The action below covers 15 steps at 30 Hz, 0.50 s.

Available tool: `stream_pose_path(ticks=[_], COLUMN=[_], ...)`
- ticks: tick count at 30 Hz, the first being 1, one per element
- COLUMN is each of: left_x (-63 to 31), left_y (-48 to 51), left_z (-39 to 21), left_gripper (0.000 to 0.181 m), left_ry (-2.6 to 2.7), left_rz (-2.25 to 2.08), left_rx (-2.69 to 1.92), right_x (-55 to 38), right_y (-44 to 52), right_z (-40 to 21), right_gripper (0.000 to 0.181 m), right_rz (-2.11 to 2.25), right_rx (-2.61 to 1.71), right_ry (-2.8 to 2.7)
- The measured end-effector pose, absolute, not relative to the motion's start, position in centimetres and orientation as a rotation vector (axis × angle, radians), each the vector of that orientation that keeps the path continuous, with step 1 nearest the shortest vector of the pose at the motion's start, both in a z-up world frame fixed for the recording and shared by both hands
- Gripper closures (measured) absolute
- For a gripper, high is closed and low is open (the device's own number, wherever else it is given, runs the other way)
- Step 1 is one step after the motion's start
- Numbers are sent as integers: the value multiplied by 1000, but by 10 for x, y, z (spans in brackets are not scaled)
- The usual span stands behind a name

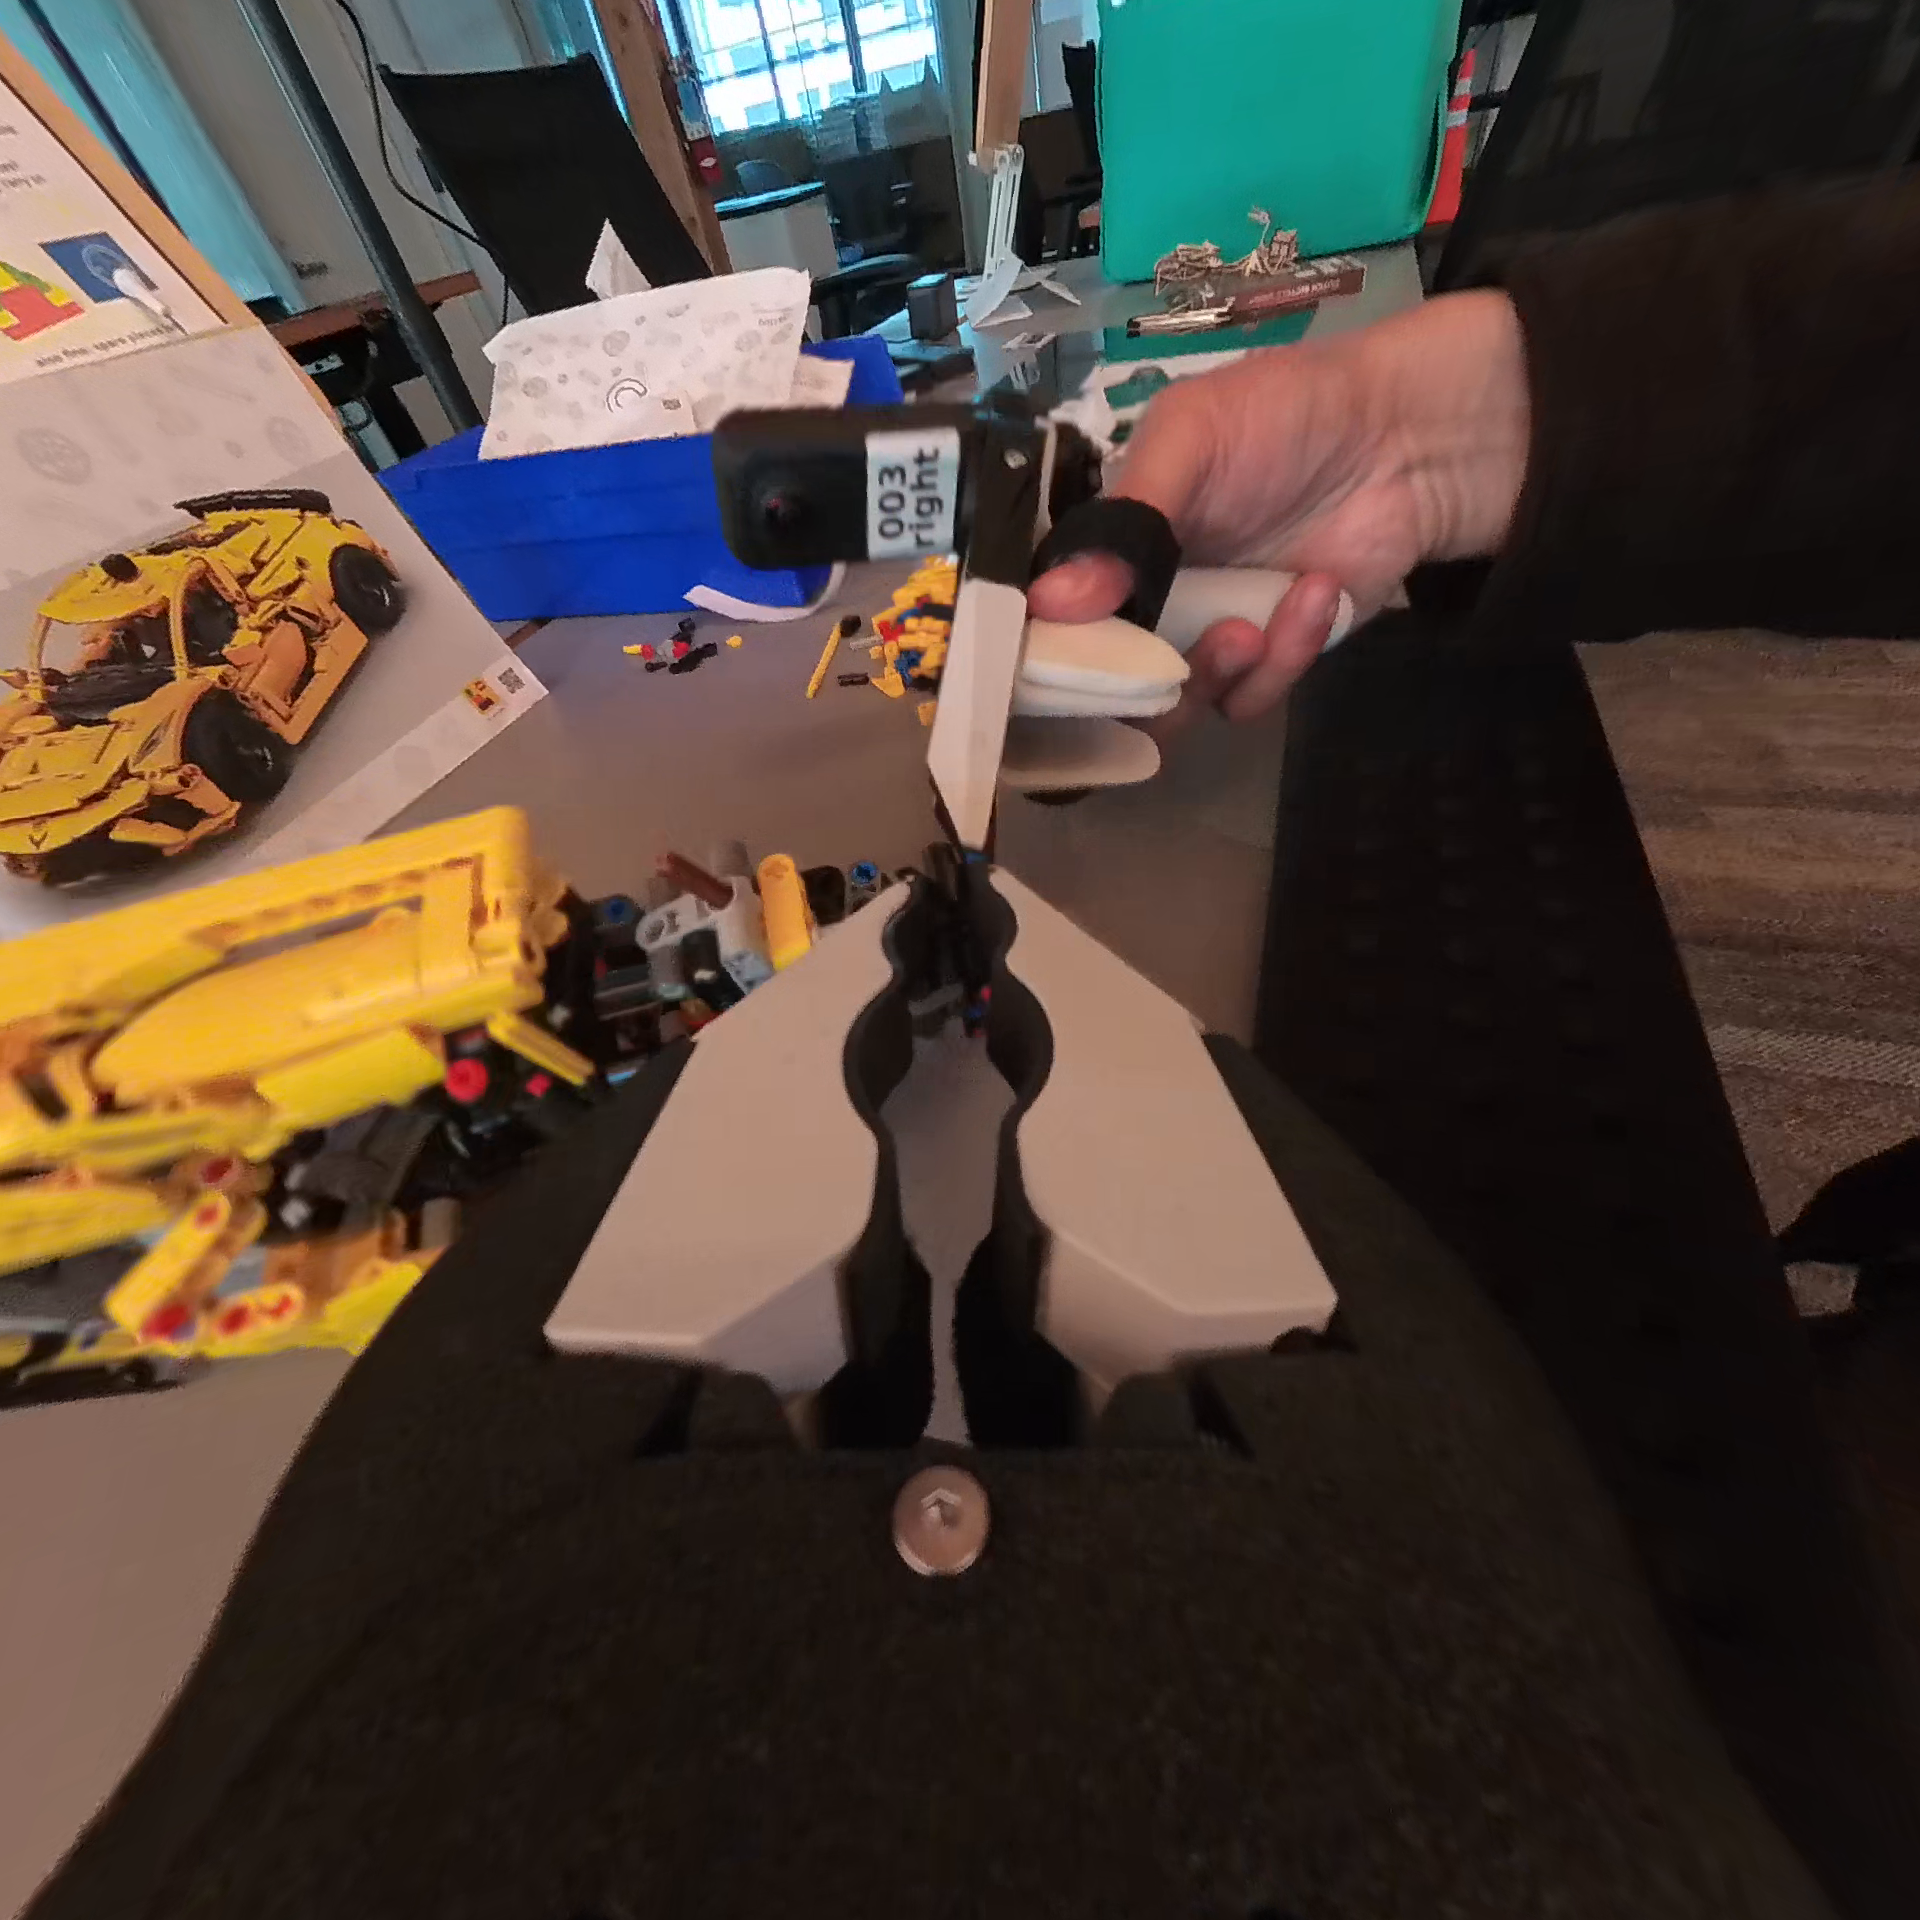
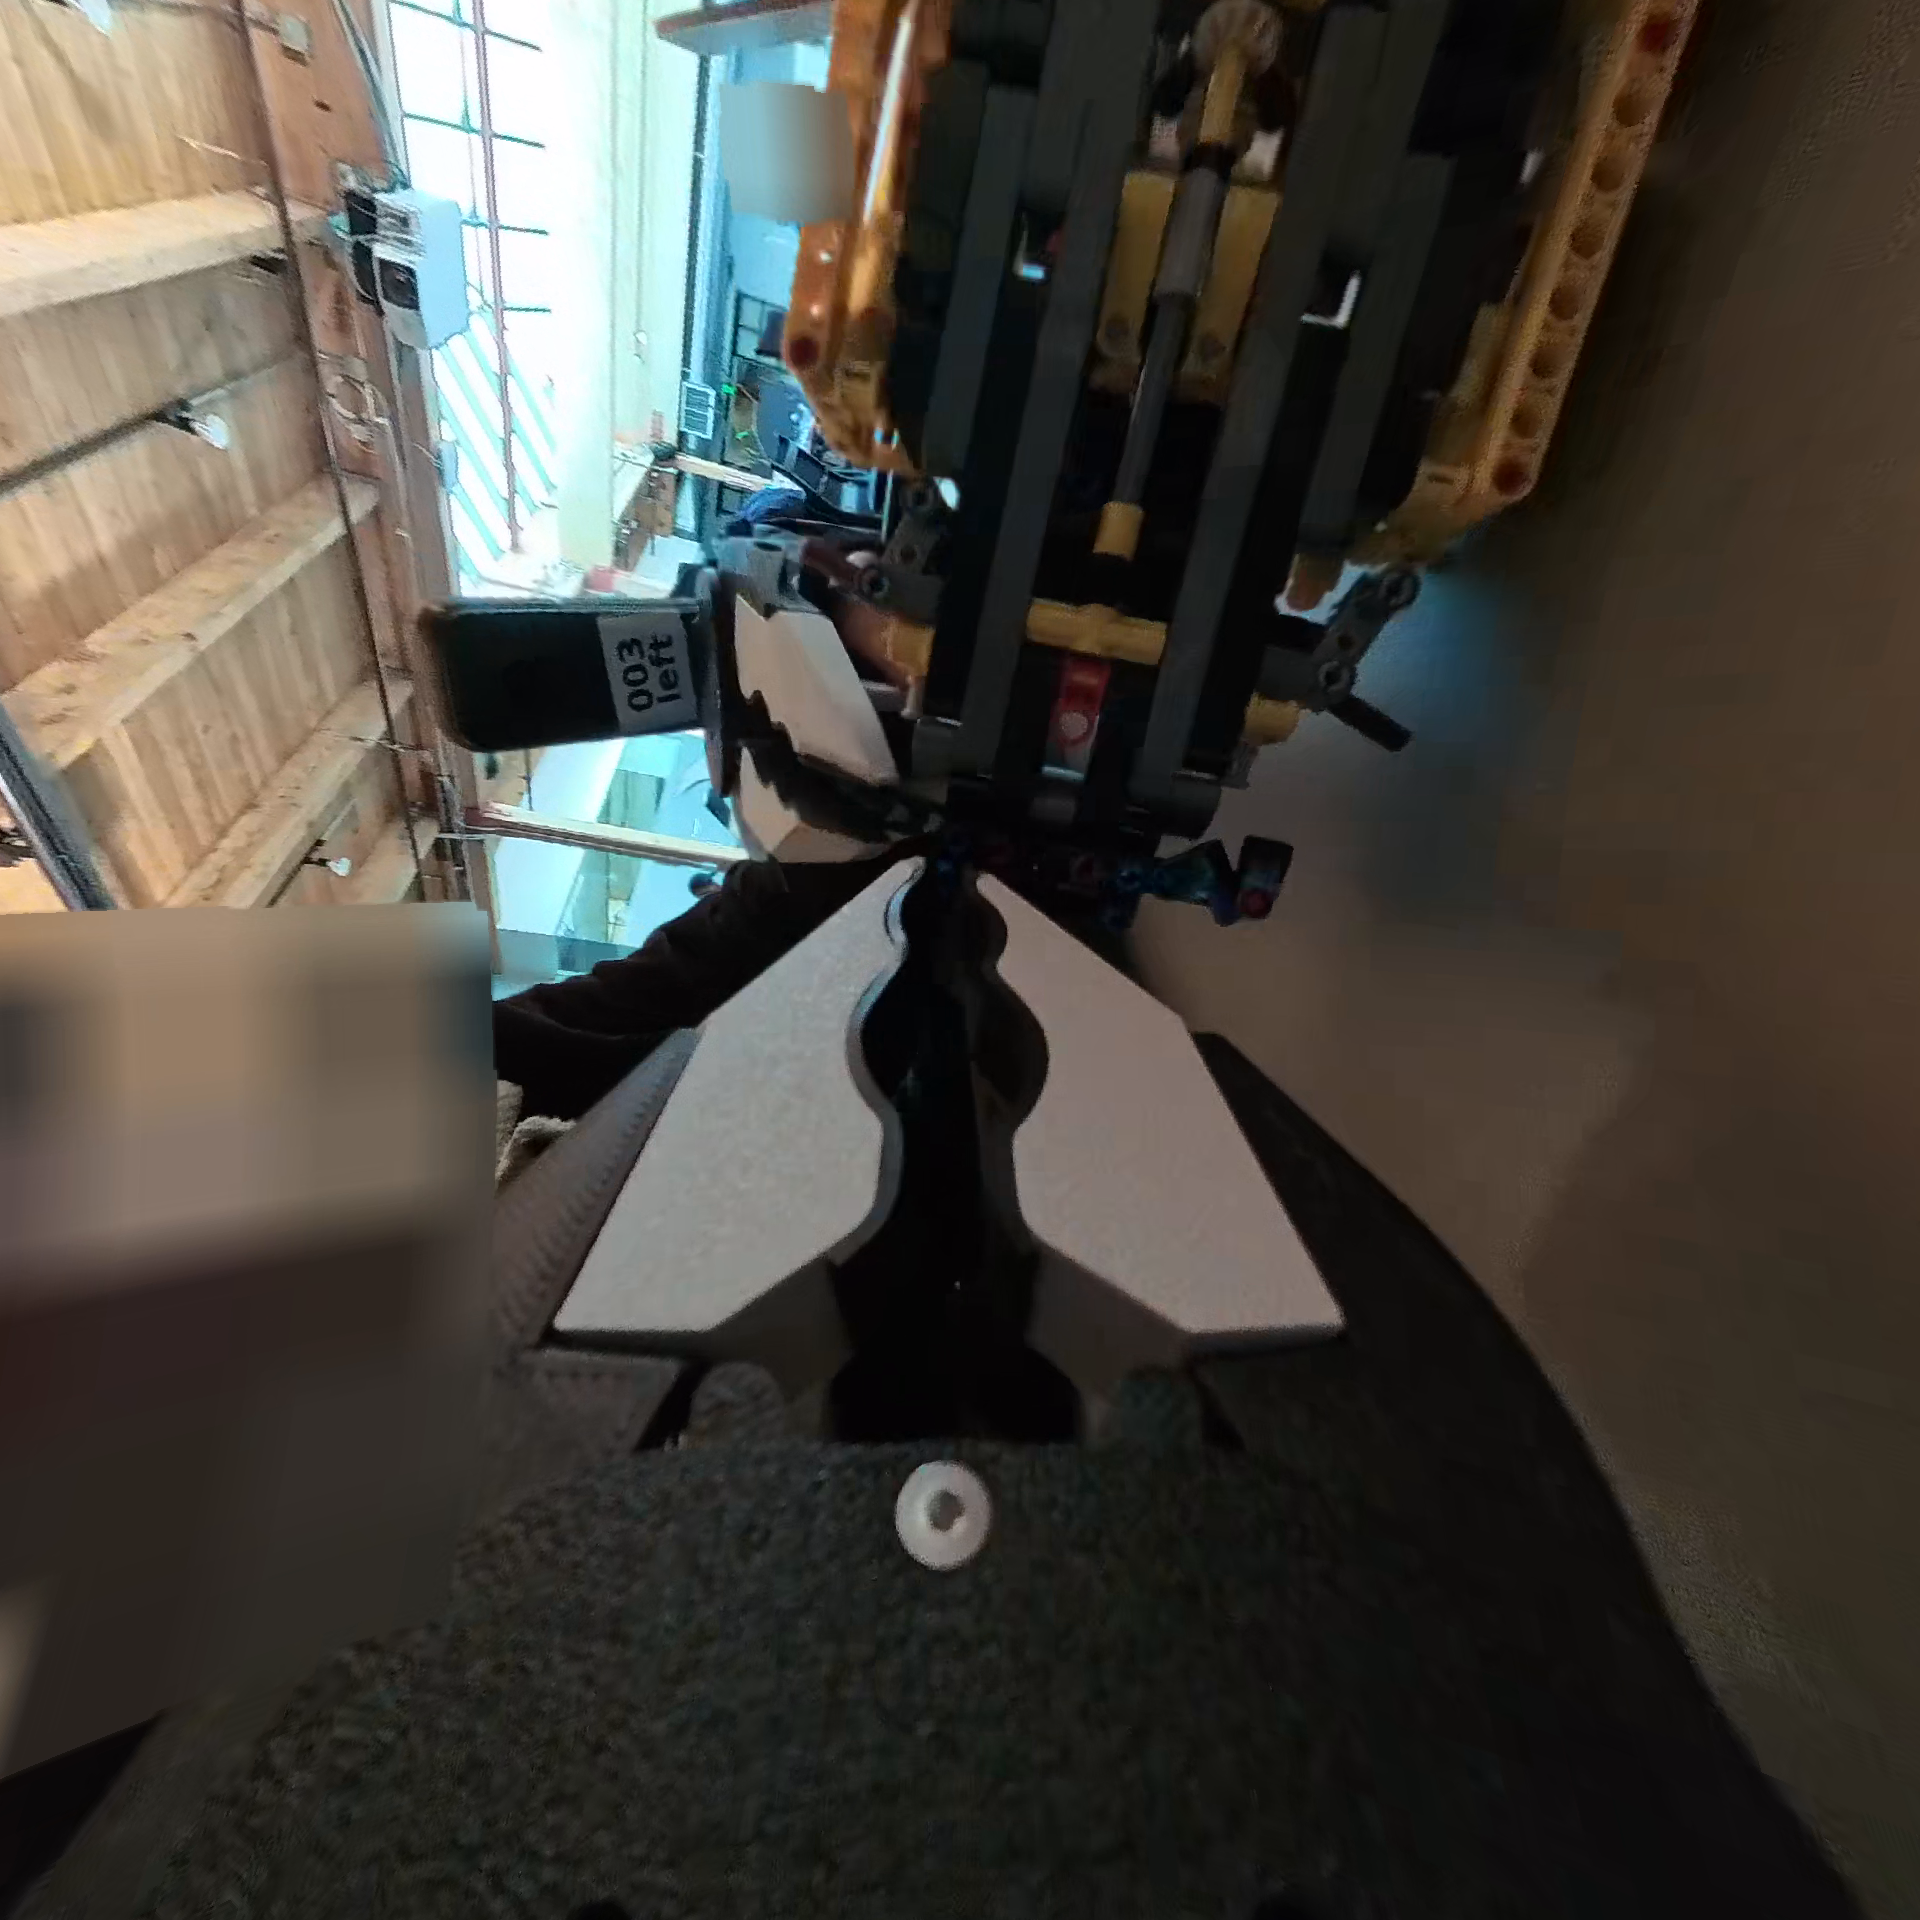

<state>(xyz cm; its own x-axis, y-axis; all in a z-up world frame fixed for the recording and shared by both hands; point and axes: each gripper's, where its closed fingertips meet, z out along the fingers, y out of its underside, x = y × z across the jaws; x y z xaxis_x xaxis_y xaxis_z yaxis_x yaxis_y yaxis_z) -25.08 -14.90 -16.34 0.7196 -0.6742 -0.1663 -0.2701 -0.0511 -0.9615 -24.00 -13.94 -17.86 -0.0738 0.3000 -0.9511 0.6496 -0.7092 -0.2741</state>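
Observation:
A partly built yellow and black brick car (image 1: 291,1039) lies tilted at the left of the grey table (image 1: 727,748). Its dark underside (image 2: 1143,416) fills the top of the right wrist view. My left gripper (image 1: 951,894) is shut on a small black part with blue pins (image 1: 951,966) at the car's end. My right gripper (image 1: 966,831) comes down from above, held by a hand (image 1: 1330,488). Its fingertips pinch the same black part (image 2: 951,862), so my right gripper (image 2: 945,878) is shut on it. The left gripper (image 2: 904,800) shows just beyond.
A box with a picture of the yellow car (image 1: 208,644) leans at the left. A blue bin (image 1: 582,520) with a white paper pack (image 1: 644,353) stands behind. Loose bricks (image 1: 914,634) lie mid-table. A green box (image 1: 1268,135) stands at the back. A dark sleeve is at the right. My left and right fingertips are right by each other.

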Motion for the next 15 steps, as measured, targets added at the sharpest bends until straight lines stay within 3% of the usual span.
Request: stream_pose_path(ticks=[9, 10, 11, 12, 15], left_x=[-248, -252, -257, -259, -248], left_y=[-155, -157, -156, -156, -158], left_z=[-171, -171, -168, -166, -172], left_gripper=[173, 169, 149, 140, 139], left_ry=[831, 849, 856, 876, 926], left_rz=[-229, -141, -36, 33, 13], left_rx=[-1705, -1696, -1675, -1654, -1655], right_x=[-238, -238, -239, -240, -244], right_y=[-144, -149, -153, -155, -159], right_z=[-182, -181, -180, -181, -181], right_gripper=[179, 179, 179, 178, 178], right_rz=[-1603, -1550, -1502, -1457, -1433], right_rx=[2156, 2182, 2204, 2231, 2254], right_ry=[1386, 1474, 1538, 1584, 1592])
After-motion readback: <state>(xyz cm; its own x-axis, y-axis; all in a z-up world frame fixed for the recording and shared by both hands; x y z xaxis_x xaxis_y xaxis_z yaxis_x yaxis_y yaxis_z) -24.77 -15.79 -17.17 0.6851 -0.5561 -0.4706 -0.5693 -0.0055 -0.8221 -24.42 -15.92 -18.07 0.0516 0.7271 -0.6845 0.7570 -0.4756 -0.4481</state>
